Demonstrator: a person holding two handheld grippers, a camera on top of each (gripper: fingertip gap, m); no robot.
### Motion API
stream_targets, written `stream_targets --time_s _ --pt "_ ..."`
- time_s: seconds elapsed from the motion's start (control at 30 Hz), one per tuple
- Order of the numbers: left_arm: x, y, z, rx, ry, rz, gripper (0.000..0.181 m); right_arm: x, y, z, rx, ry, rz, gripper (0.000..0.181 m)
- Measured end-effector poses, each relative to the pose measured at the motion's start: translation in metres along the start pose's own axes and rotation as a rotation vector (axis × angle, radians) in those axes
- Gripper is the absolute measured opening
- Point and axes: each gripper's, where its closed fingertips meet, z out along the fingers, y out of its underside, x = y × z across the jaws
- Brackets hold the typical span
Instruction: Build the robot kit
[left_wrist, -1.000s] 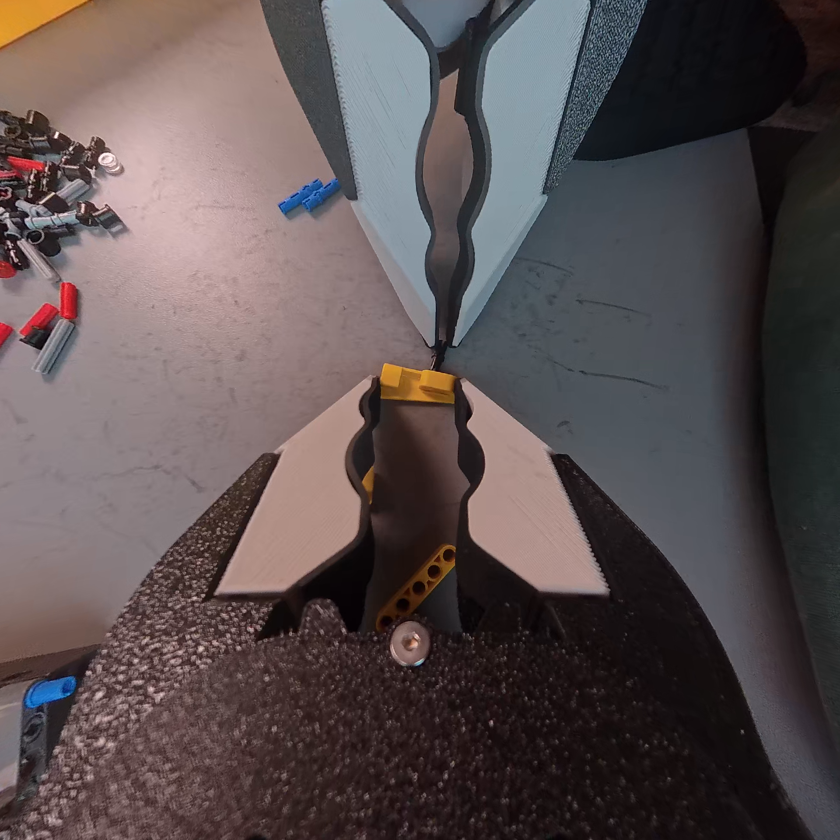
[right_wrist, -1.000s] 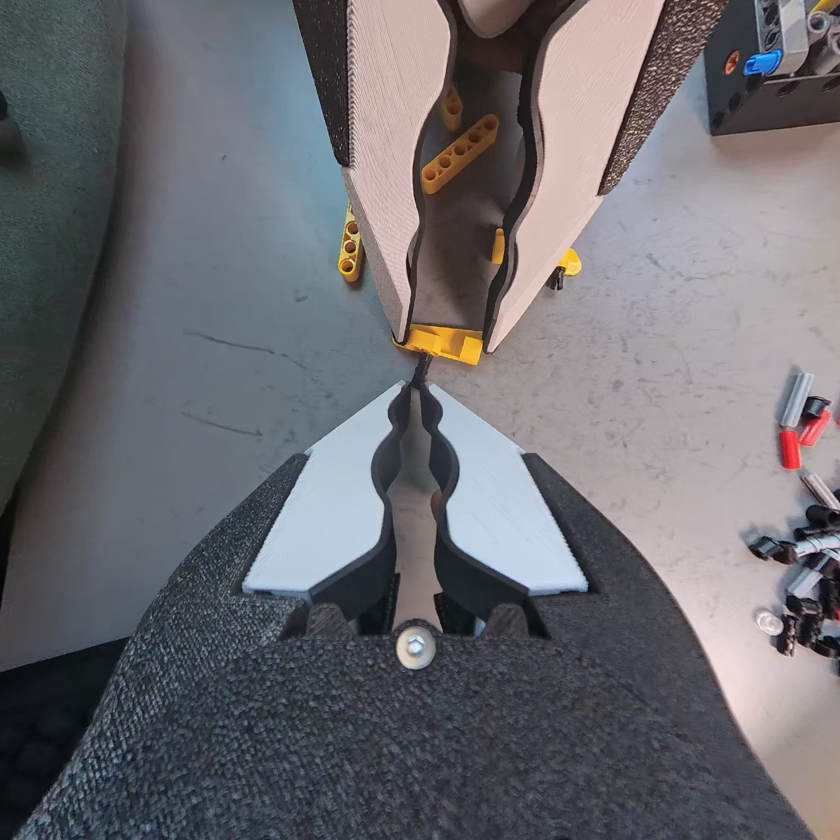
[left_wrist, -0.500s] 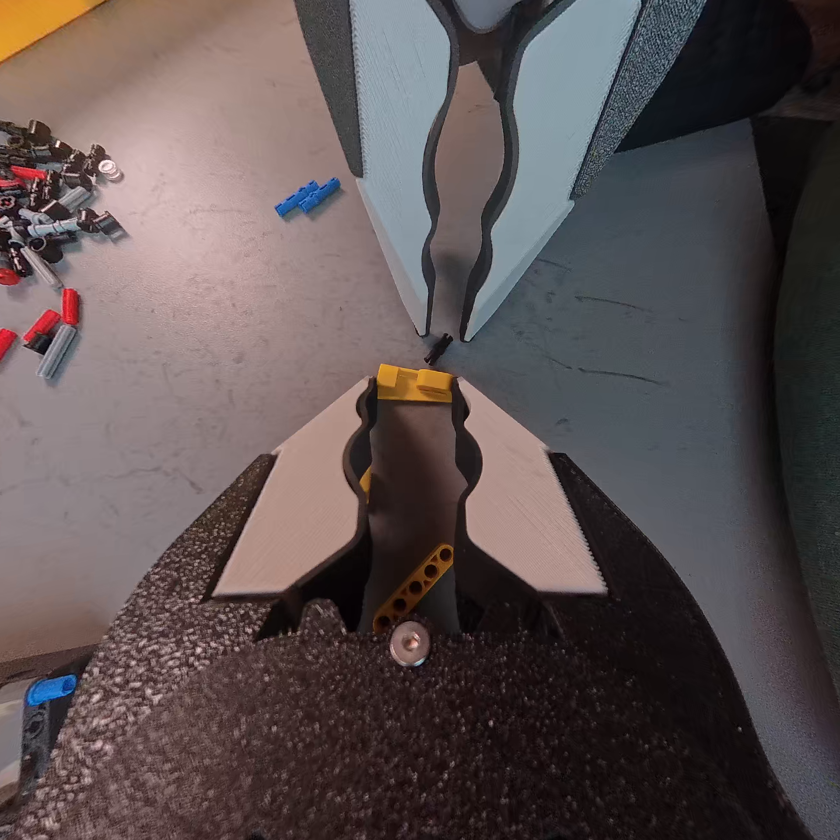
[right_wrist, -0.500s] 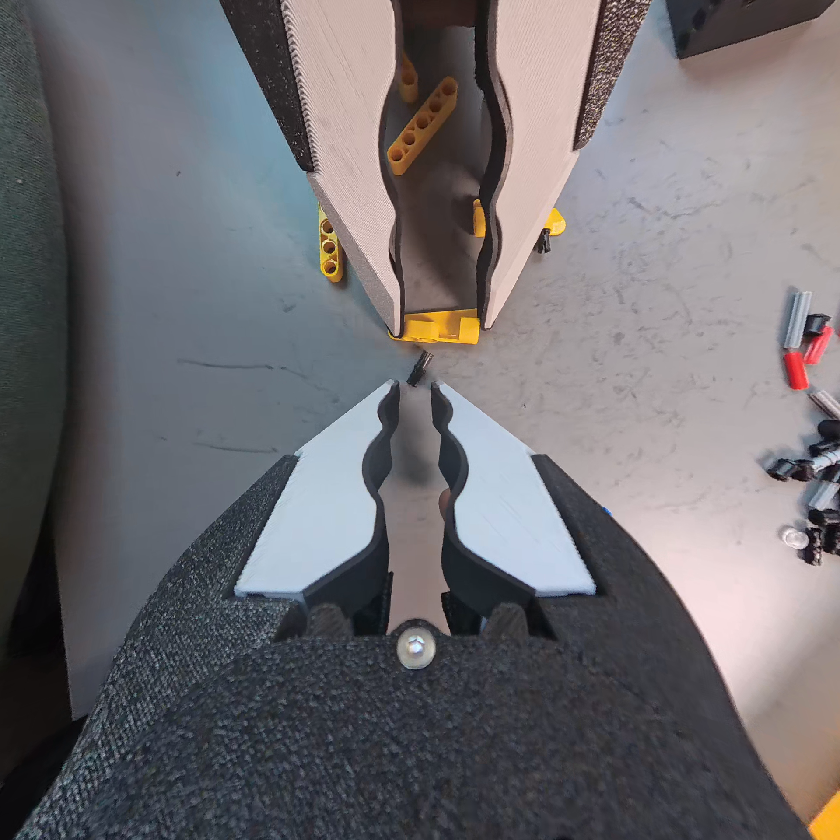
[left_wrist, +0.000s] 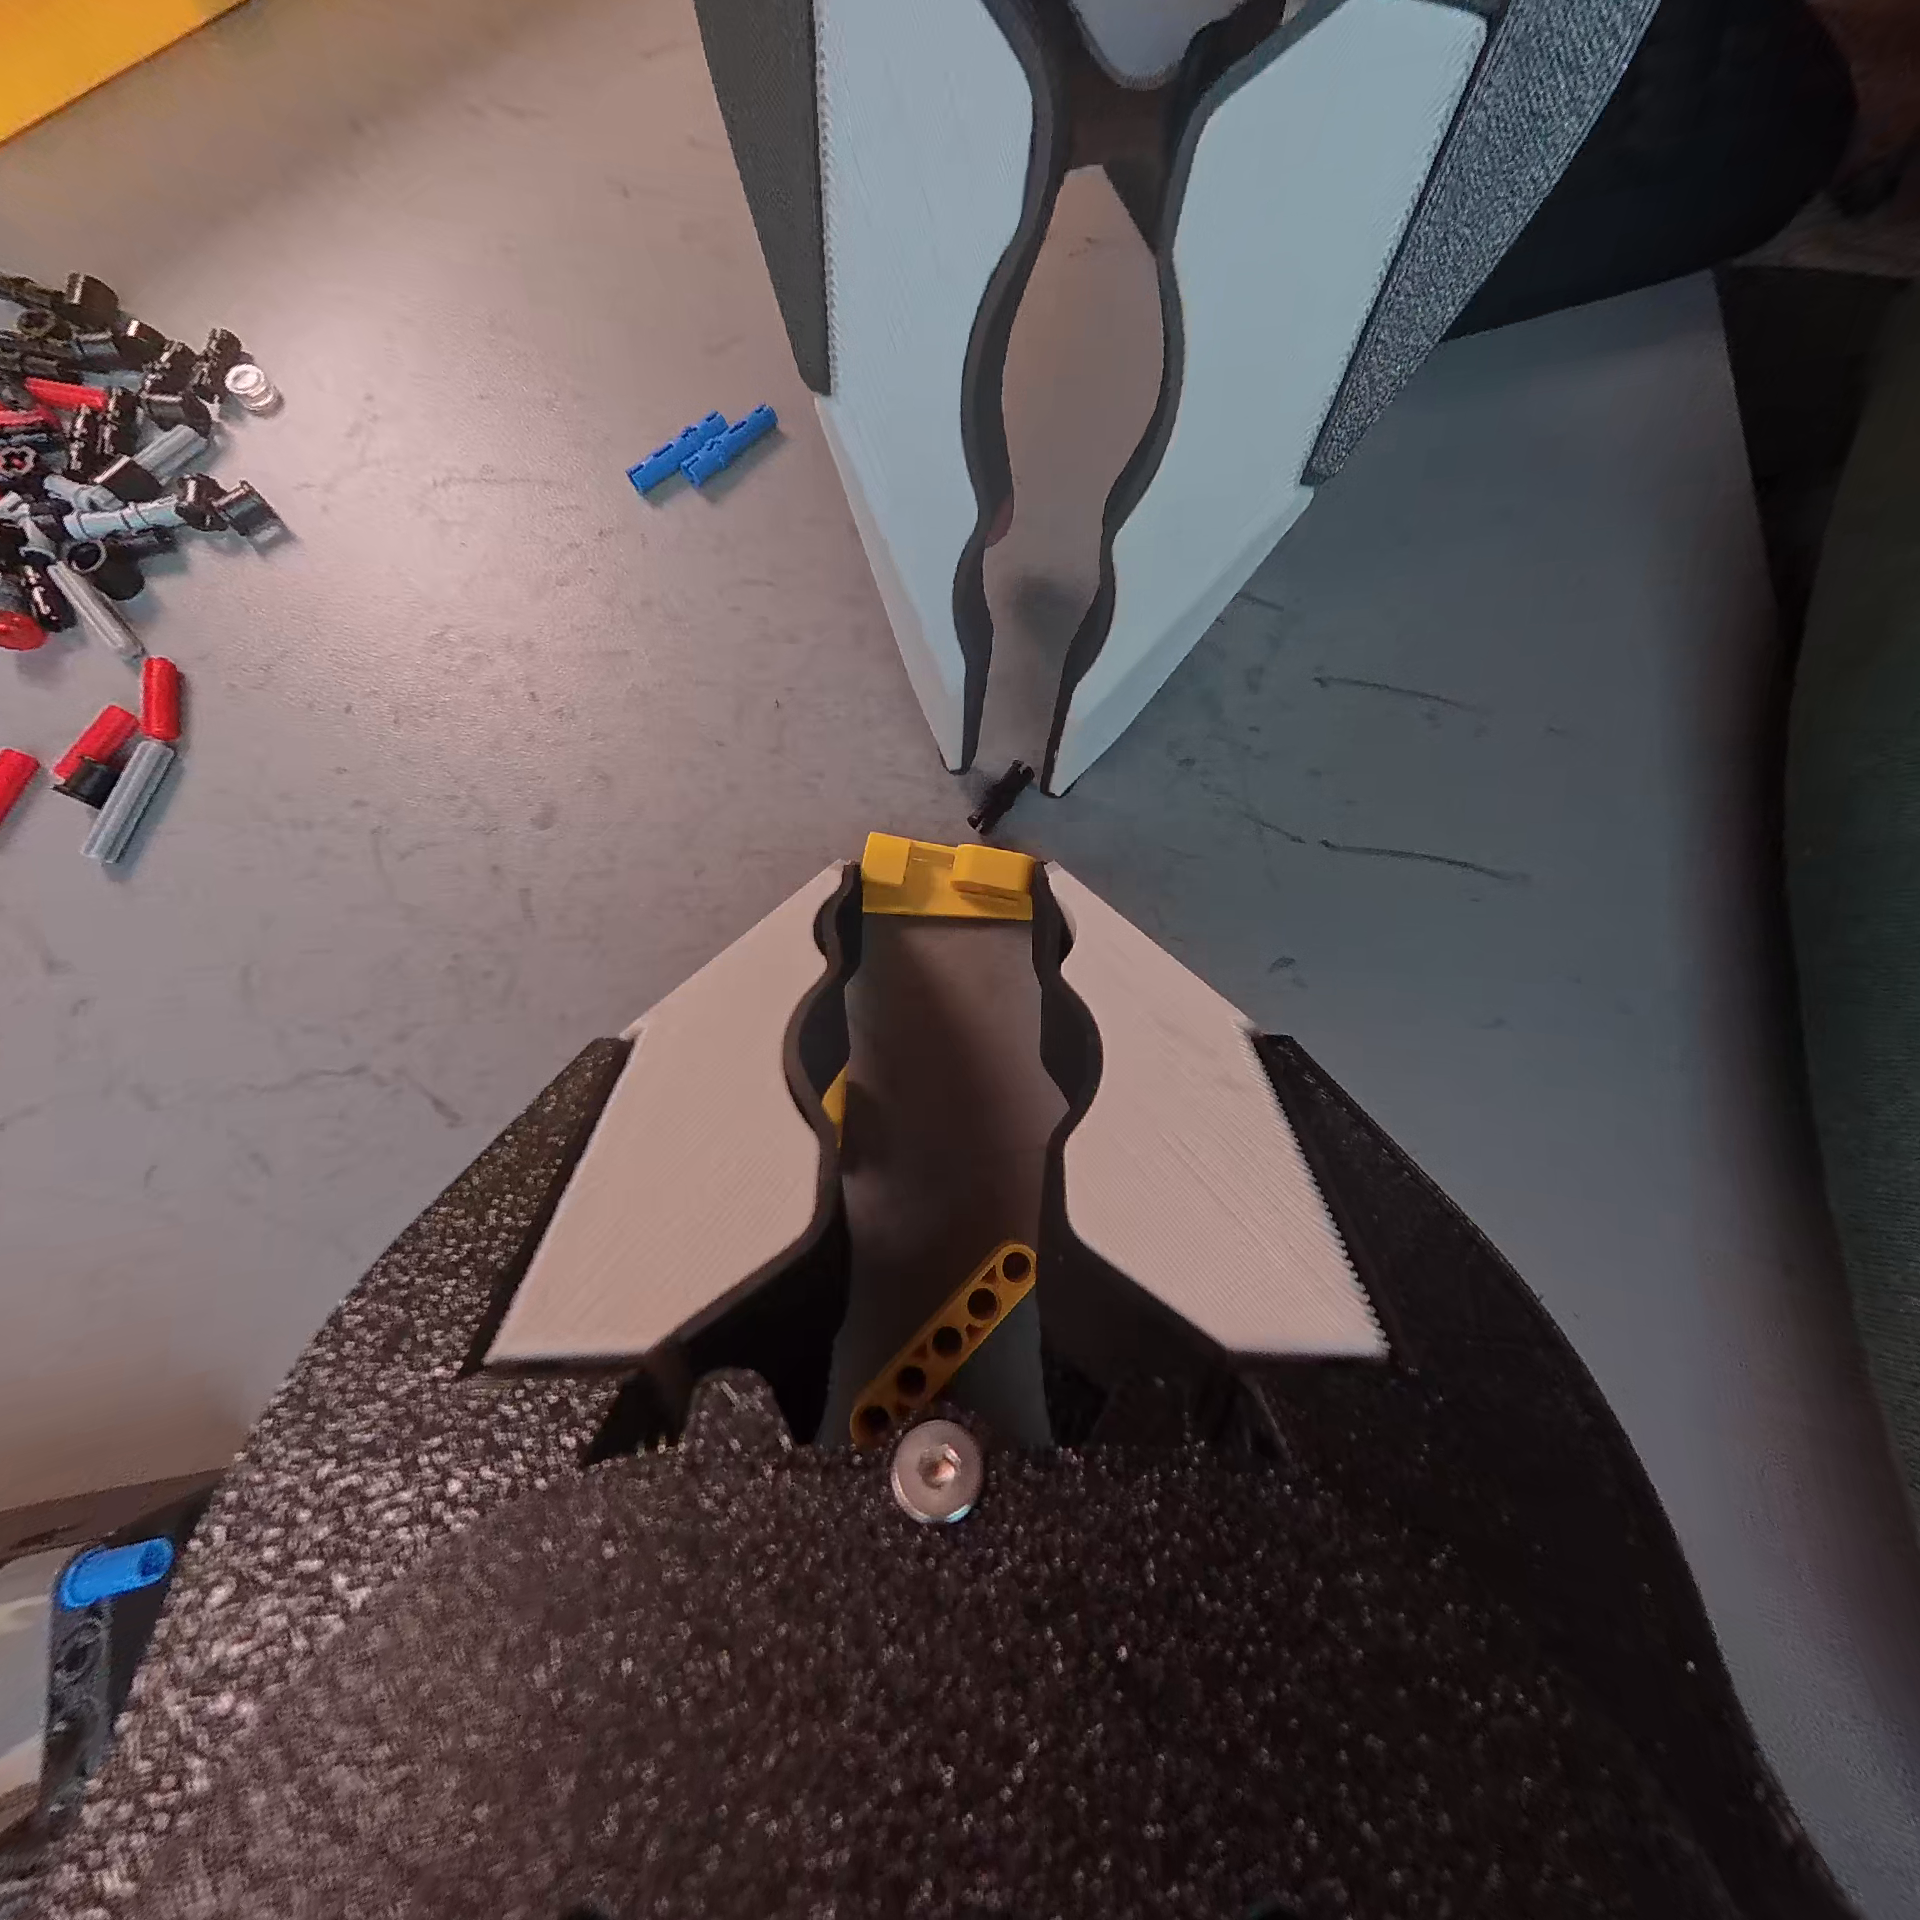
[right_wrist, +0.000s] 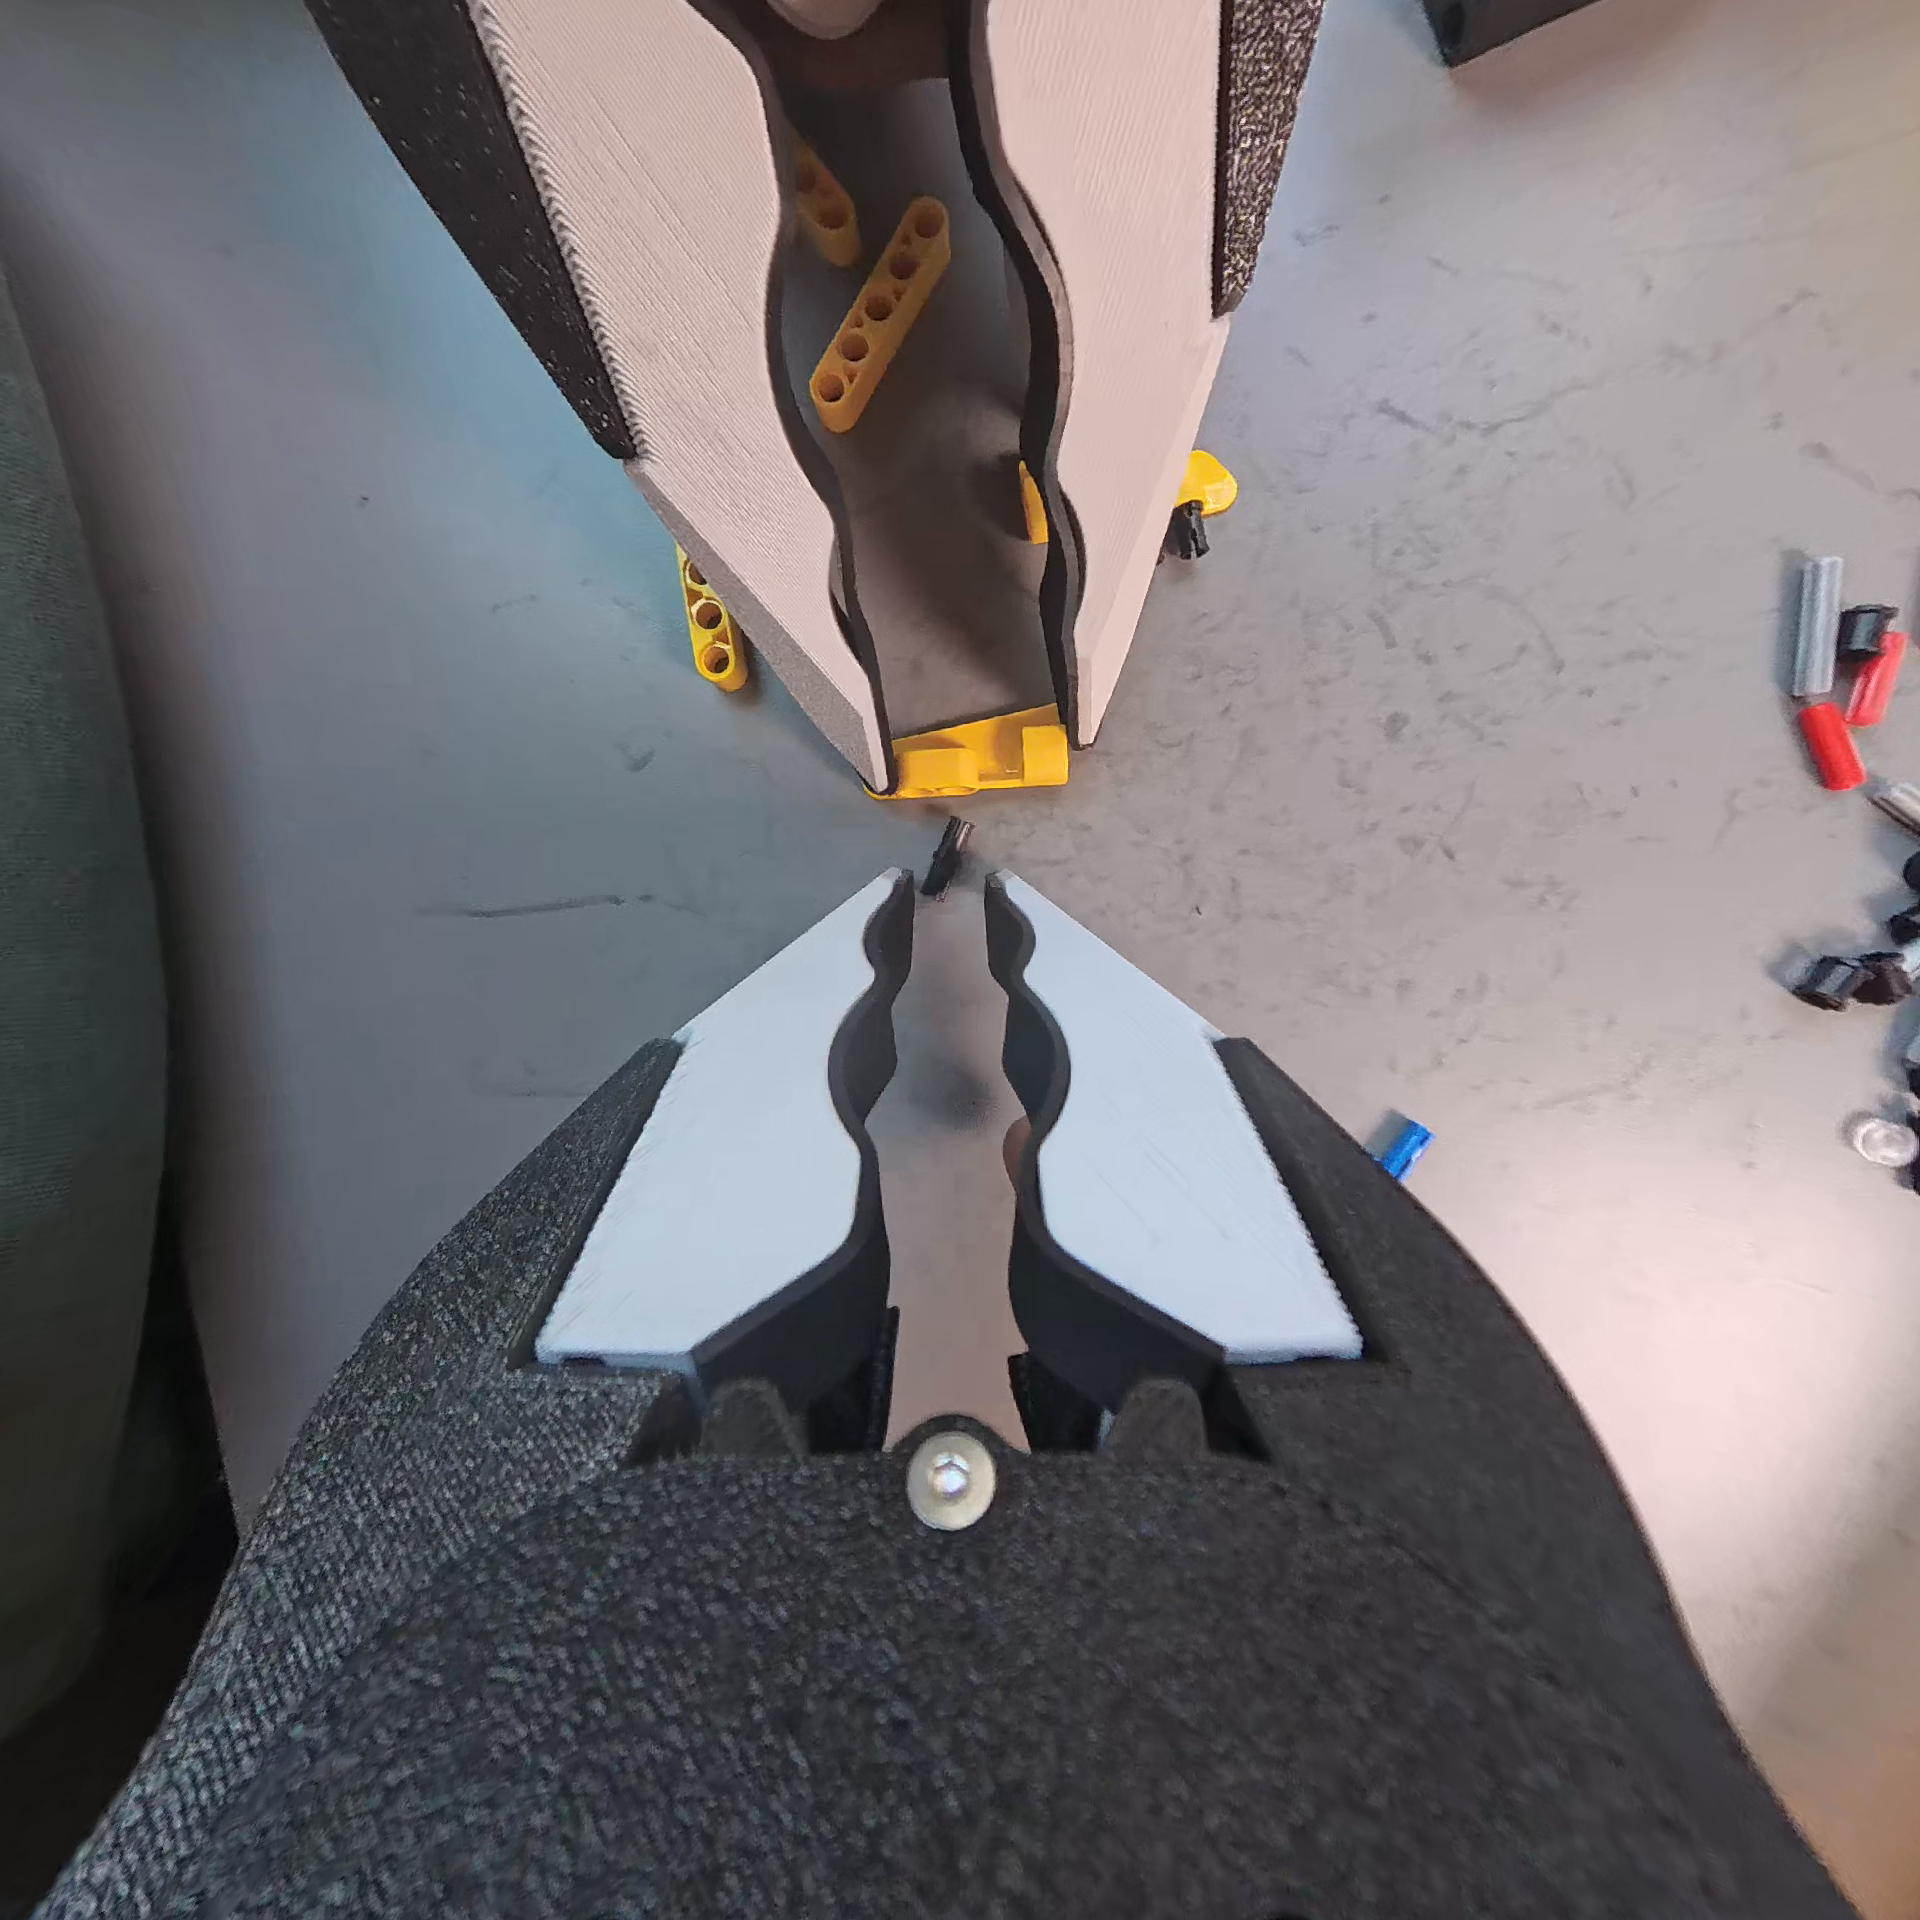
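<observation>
My left gripper (left_wrist: 948, 883) has grey fingers and is shut on a small yellow notched piece (left_wrist: 951, 878) at its tips, just above the grey table. It also shows at the top of the right wrist view (right_wrist: 977, 764). My right gripper (right_wrist: 945, 881) has light blue fingers and faces it tip to tip, open by a narrow gap and empty. A tiny black pin (right_wrist: 945, 857) lies between the two grippers, just off the right gripper's tips and a little short of the yellow piece. The pin also shows in the left wrist view (left_wrist: 1000, 796).
Yellow holed beams (right_wrist: 883, 312) (right_wrist: 712, 623) lie on the table under the left gripper. A pile of small black, grey and red parts (left_wrist: 94, 457) and two blue pins (left_wrist: 707, 447) lie to its left. A dark green padded edge (left_wrist: 1860, 831) borders the table. Left and right tips are no more than a few centimetres apart.
My right gripper was shut on the black pin against the yellow piece. It has opened and drawn back slightly, and the pin now lies loose between the grippers. The left gripper stays put.
</observation>
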Motion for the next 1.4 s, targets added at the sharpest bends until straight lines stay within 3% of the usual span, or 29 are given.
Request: stream_targets --time_s 1.4 --pt "0.0009 0.0006 -0.0008 0.001 0.003 -0.010 0.031 0.0013 -0.0088 0.0030 -0.042 0.002 -0.173 0.003"
